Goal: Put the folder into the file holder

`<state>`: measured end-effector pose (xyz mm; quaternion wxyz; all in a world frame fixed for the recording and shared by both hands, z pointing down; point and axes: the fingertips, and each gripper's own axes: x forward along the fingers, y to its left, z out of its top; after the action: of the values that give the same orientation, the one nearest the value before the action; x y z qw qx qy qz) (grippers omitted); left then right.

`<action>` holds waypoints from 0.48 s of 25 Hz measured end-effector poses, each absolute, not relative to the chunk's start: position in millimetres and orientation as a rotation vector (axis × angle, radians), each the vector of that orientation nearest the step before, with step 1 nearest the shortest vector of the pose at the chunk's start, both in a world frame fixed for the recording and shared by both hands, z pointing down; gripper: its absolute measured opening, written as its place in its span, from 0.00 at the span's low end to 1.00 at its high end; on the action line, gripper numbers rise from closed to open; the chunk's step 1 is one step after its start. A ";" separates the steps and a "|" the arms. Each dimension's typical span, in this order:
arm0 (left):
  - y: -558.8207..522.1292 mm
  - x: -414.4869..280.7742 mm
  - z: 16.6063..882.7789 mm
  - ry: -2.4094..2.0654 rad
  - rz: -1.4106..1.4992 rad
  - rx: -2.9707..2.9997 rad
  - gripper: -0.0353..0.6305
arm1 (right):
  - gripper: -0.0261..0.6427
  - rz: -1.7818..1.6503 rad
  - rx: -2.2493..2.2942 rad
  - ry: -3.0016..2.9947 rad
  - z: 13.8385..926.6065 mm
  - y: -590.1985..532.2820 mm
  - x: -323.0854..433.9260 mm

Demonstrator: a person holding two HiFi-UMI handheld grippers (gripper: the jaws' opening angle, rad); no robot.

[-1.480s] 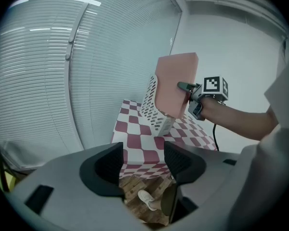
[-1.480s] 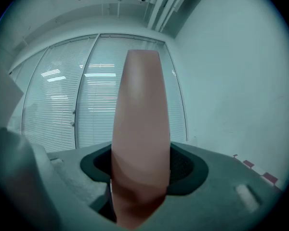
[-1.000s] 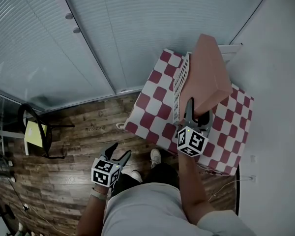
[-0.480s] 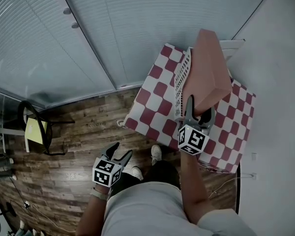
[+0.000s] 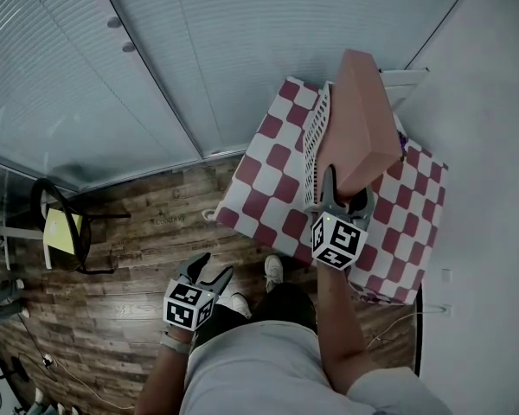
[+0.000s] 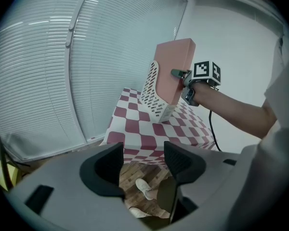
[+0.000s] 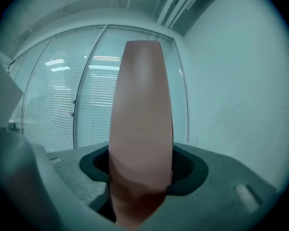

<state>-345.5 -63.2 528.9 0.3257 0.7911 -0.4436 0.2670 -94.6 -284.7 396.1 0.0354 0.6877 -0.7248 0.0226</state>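
Note:
A thick pink folder (image 5: 359, 119) stands on edge on the red-and-white checked table (image 5: 268, 197), its lower part against the white perforated file holder (image 5: 316, 145). The left gripper view shows the folder (image 6: 173, 71) upright in the holder (image 6: 154, 97). My right gripper (image 5: 342, 199) grips the folder's near edge. In the right gripper view the folder (image 7: 142, 129) fills the gap between the jaws, which are easing apart. My left gripper (image 5: 206, 271) hangs low beside the person's leg, off the table, open and empty (image 6: 143, 160).
The table stands in a corner between a window with white blinds (image 5: 242, 50) and a plain wall (image 5: 493, 145). A black chair with a yellow seat (image 5: 65, 232) stands on the wooden floor (image 5: 112, 318) at the left. A cable (image 5: 389, 327) hangs off the table's near side.
The folder and my right gripper have shifted slightly left and back toward the holder. The left gripper has stayed put.

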 end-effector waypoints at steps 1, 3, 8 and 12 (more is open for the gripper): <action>-62.3 -345.2 528.9 -1.166 0.699 2.072 0.42 | 0.46 0.070 2.119 -2.241 395.6 -283.7 -93.3; -61.4 -345.0 529.2 -1.172 0.700 2.067 0.42 | 0.45 0.066 2.141 -2.287 393.1 -282.1 -90.5; -61.5 -345.1 531.6 -1.176 0.708 2.052 0.42 | 0.45 0.021 2.226 -2.397 380.3 -284.7 -84.2; -57.4 -343.9 534.5 -1.183 0.715 2.039 0.42 | 0.45 -0.012 2.206 -2.407 383.7 -287.2 -86.0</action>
<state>-343.9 -57.4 534.5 0.3325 0.7806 -0.4530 0.2736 -86.0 -287.2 383.7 -0.0619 0.6743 -0.7358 -0.0035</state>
